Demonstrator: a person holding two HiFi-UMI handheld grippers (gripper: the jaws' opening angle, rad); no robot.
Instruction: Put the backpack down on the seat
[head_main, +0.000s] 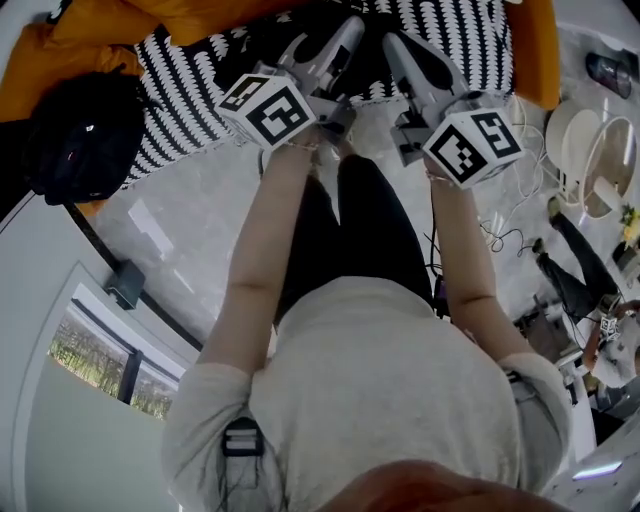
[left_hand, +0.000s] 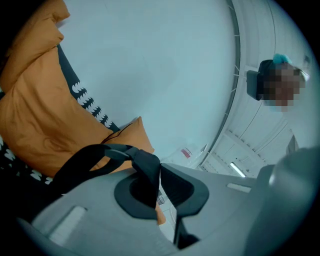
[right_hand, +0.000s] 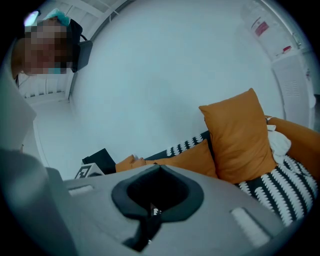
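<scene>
**A:** Entry one, nearest. Left hand-held gripper (left_hand: 160, 172): clenched on a black strap (left_hand: 100, 155), over the sofa's (head_main: 190, 100) front edge. Right hand-held gripper (right_hand: 159, 166): jaws pressed together with nothing between them, at the same edge.

**B:** Entry two, farther. Black backpack (head_main: 85, 135): lies at the sofa's left end against an orange cushion (head_main: 60, 45), well apart from both hand-held grippers. I cannot tell whether the pinched strap belongs to it.

**A:** Hazards?

**B:** The strap is thin and sits near the pad tips, so it may slip free. Only one hand-held gripper holds it, so whatever hangs from it could swing or drop short of the sofa.

**A:** Differences between views?

**B:** Only the left gripper view shows the strap in the jaws. Only the head view shows the backpack. Only the right gripper view shows the upright cushion (right_hand: 240, 135) at the sofa's back.
</scene>
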